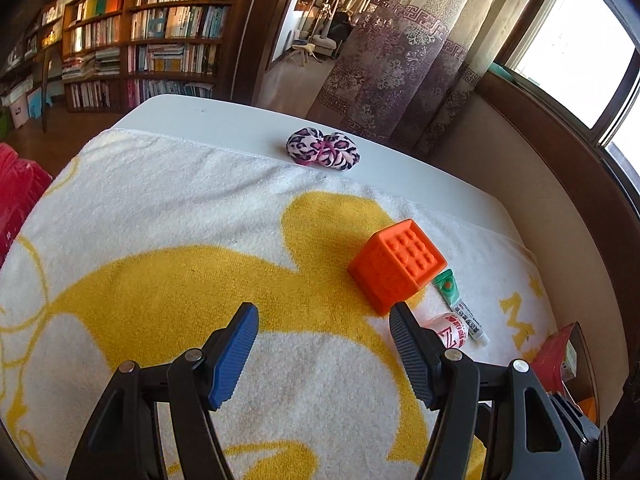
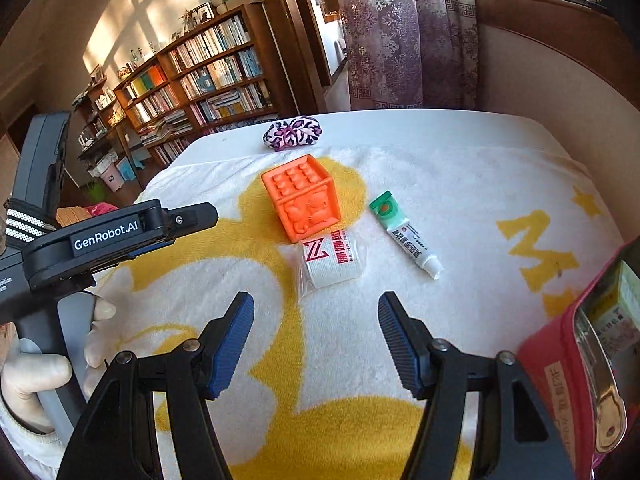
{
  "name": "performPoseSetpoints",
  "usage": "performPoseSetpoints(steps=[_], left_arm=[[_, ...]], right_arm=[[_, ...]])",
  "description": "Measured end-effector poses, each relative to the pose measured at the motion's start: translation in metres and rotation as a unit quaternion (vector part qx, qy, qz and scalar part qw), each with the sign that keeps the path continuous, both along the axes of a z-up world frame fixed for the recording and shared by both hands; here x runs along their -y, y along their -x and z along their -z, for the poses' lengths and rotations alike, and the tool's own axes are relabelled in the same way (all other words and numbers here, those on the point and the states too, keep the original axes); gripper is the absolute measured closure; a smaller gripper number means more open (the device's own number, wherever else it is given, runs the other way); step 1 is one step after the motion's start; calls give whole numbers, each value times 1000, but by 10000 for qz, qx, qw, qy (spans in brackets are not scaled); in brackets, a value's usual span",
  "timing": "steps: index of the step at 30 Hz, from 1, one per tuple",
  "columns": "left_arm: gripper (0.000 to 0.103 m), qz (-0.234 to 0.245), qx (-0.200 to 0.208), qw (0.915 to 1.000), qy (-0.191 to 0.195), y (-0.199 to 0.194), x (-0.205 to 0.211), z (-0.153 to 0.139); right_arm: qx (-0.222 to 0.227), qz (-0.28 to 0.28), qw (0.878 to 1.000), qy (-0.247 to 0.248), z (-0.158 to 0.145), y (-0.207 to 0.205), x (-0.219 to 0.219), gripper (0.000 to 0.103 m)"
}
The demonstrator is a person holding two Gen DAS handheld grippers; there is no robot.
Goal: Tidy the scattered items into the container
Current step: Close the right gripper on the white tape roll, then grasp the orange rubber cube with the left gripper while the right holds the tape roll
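Both claws hang spread wide and empty above the towel-covered bench (image 2: 460, 184), apparently so either can drop onto an item. The left claw (image 1: 322, 354) hangs near the orange cube (image 1: 394, 266); the right claw (image 2: 316, 344) faces the bagged white roll (image 2: 330, 262) touching that cube, with the green-capped tube (image 2: 404, 234) just beside. The red container (image 2: 576, 364) gapes at the right edge, near enough for short carries.
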State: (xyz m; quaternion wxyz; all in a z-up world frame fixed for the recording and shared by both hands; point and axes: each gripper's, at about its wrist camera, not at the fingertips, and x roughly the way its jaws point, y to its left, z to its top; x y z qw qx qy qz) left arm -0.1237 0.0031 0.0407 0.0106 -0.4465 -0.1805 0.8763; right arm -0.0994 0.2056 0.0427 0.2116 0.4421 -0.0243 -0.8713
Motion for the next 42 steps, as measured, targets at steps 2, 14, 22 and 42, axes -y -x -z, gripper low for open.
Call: performPoseSetpoints(steps=[2, 14, 22, 42], left_arm=[[34, 8, 43, 10000, 13, 1, 0, 3], [34, -53, 276, 9996, -76, 8, 3, 20], [34, 2, 319, 9995, -41, 8, 1, 24], [28, 1262, -204, 9879, 876, 54, -56, 6]], right_arm=[[47, -7, 10000, 1, 3, 7, 3, 34], [400, -32, 9991, -132, 30, 49, 22, 35], [355, 34, 9993, -103, 29, 36, 12, 57], [-176, 531, 9978, 355, -11, -82, -52, 57]])
